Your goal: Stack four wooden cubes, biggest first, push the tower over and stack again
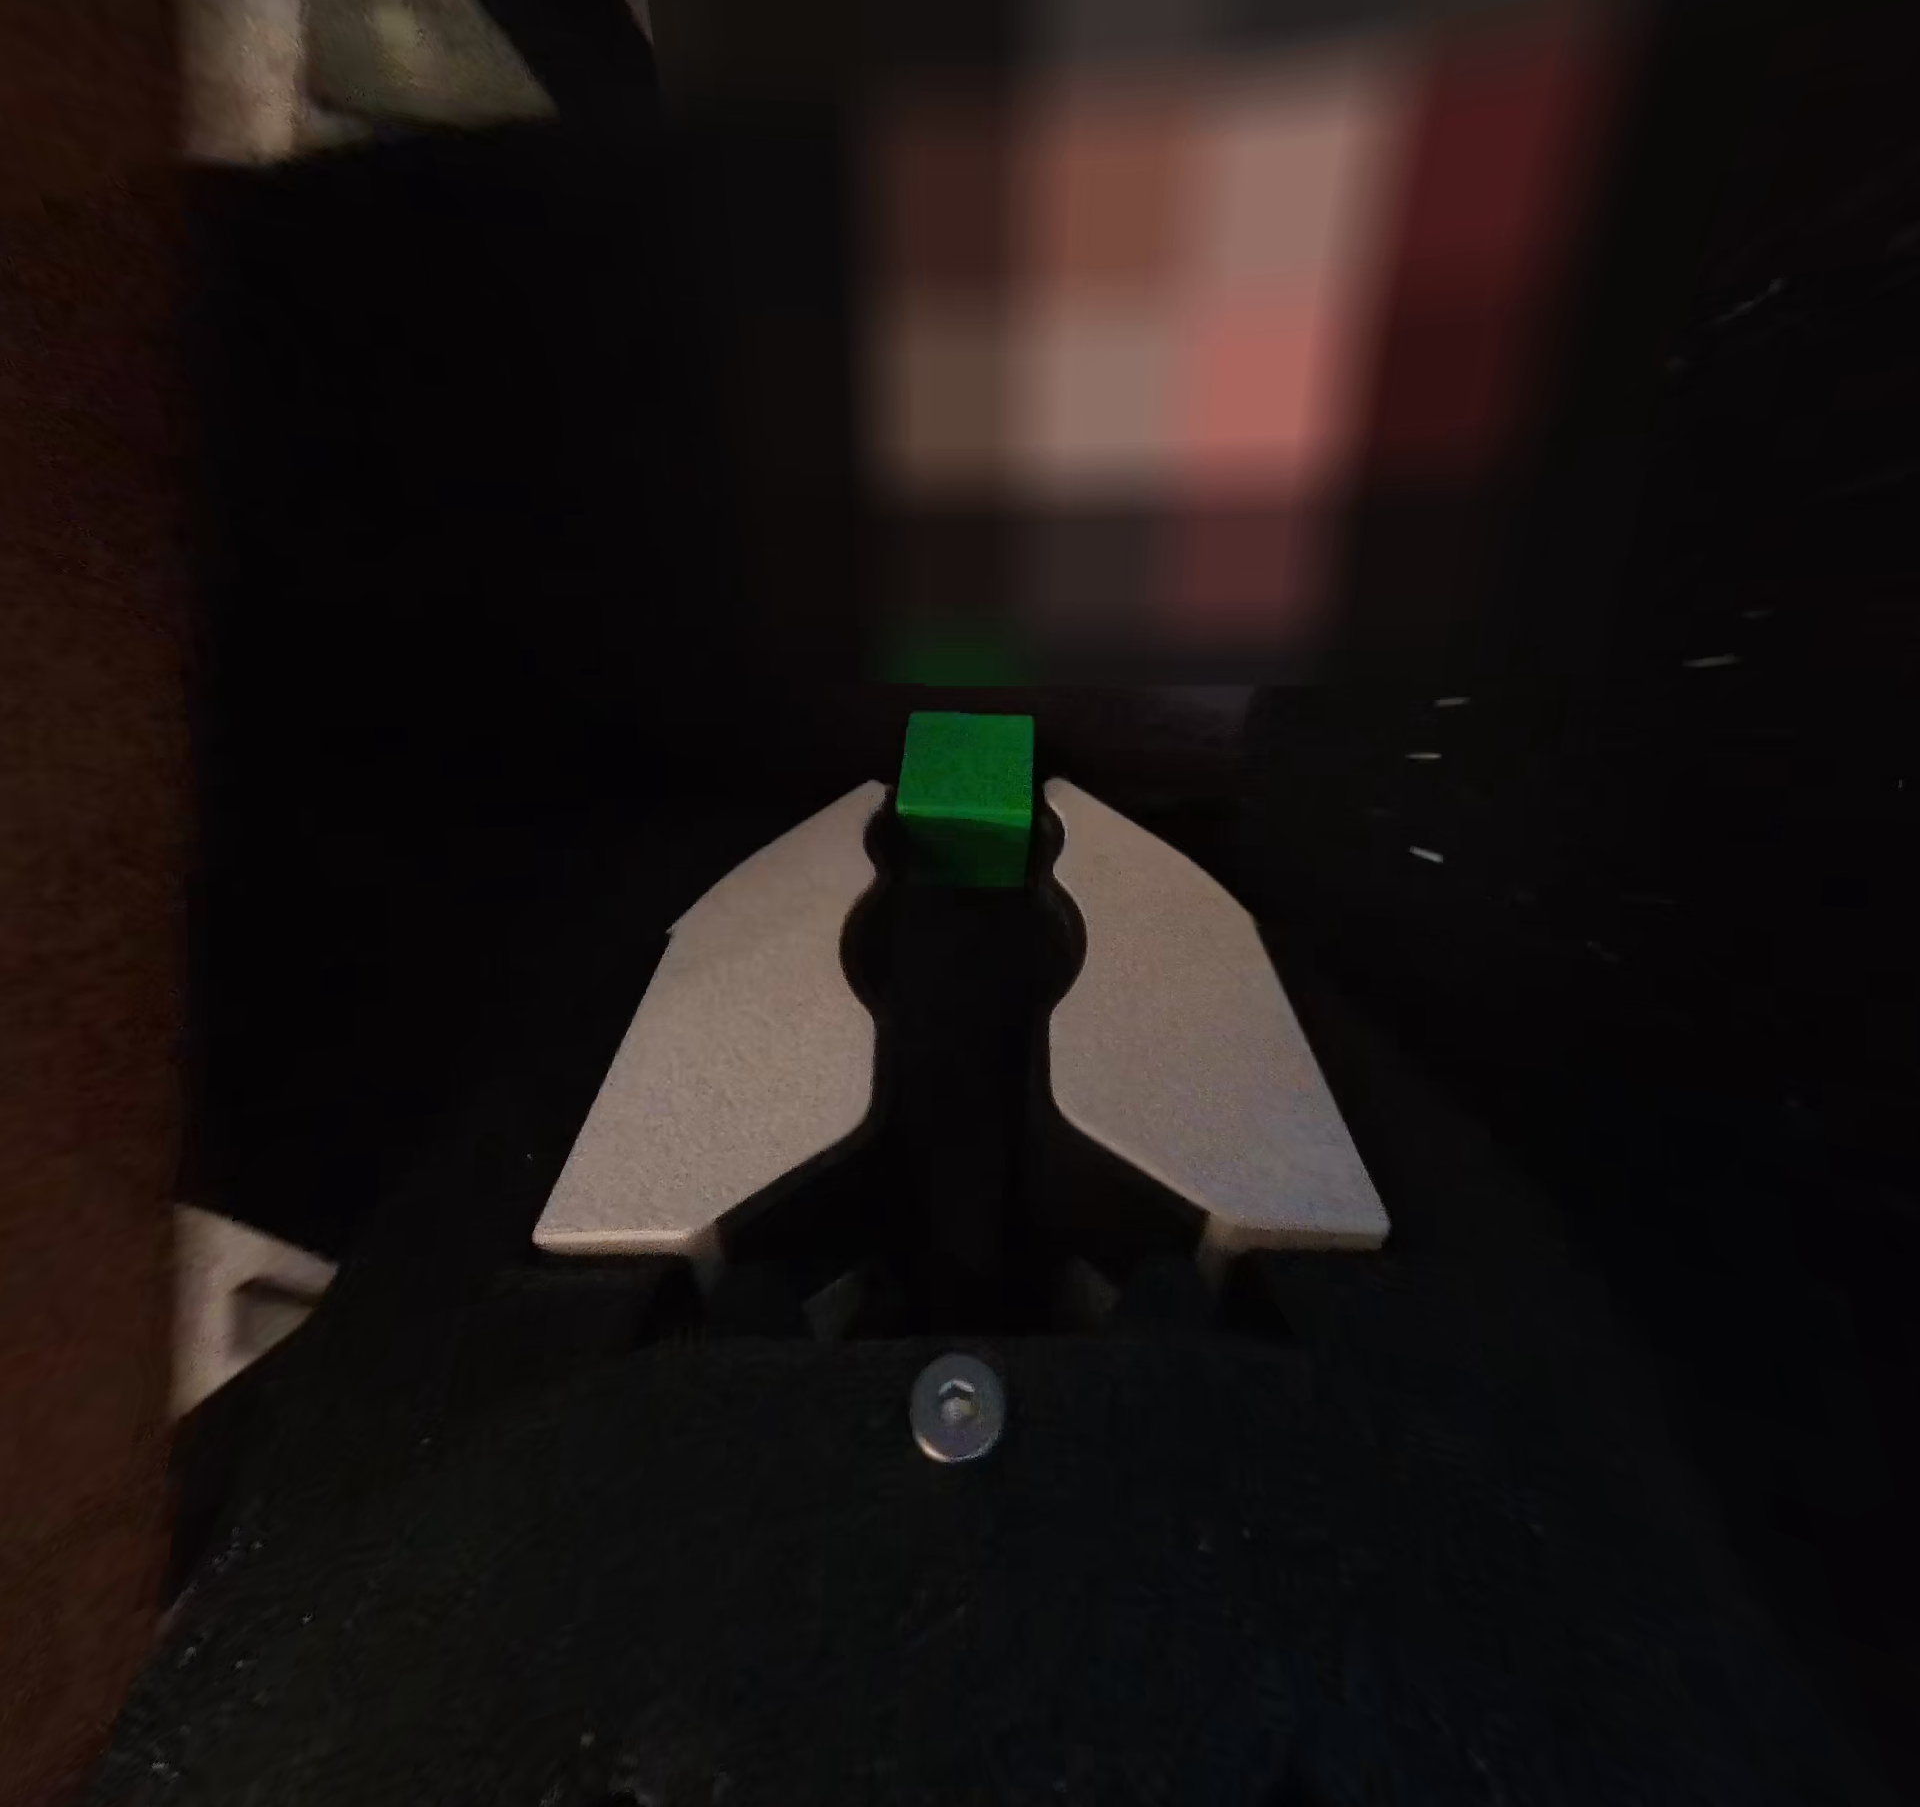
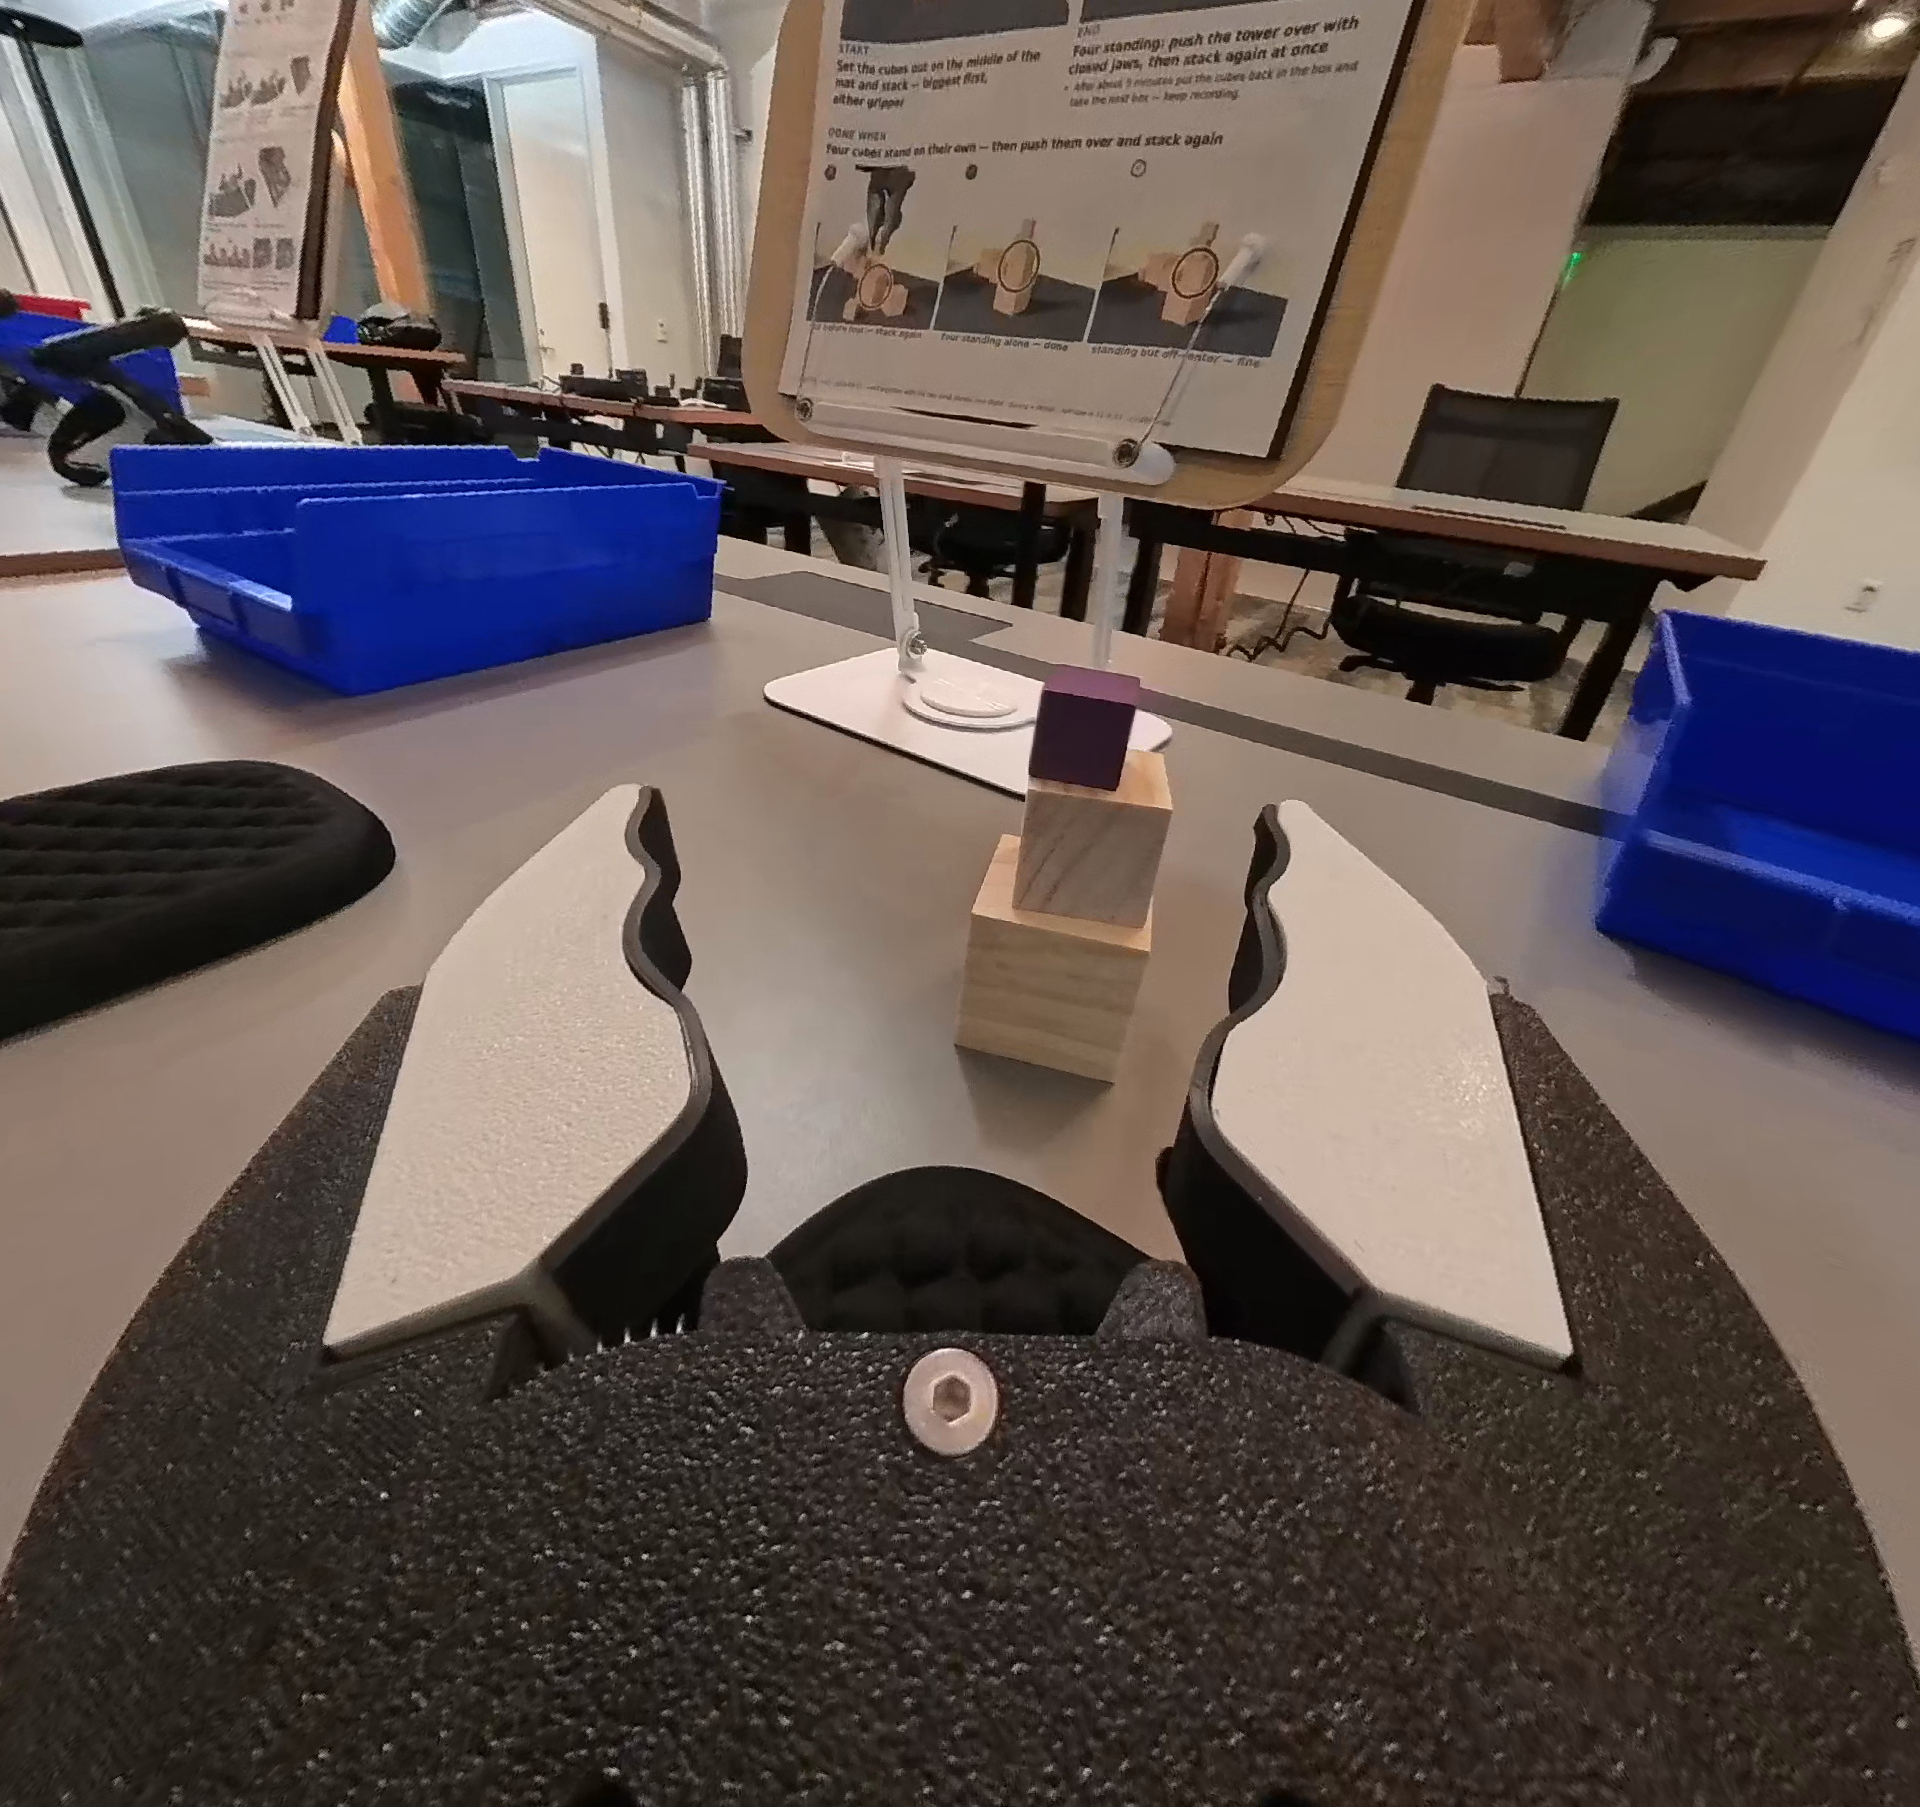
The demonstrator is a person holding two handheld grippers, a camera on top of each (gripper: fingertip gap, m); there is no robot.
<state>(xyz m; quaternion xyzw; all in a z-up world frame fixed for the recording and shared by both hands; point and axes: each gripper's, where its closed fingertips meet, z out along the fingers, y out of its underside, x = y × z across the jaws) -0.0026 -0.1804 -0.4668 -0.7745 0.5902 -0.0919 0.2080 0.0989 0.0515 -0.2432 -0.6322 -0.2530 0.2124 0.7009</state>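
Your left gripper [image 1: 966, 801] clamped on a small green wooden cube [image 1: 966, 796] at its fingertips, your right gripper [image 2: 956, 822] spread wide, three-cube stack of two pale wooden cubes and a purple cube [image 2: 1070, 895] just ahead between its fingers, untouched

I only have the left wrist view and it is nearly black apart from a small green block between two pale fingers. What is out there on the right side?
Observer: The right gripper is wide open, holding nothing.
Operator: Anything in front of it?
Observer: A three-cube stack: purple cube on a wooden cube, on a larger wooden cube.
Operator: What does it stand on?
Observer: A grey table, with a blue bin far left.
Operator: More?
Observer: A white stand holding an instruction board behind the stack.
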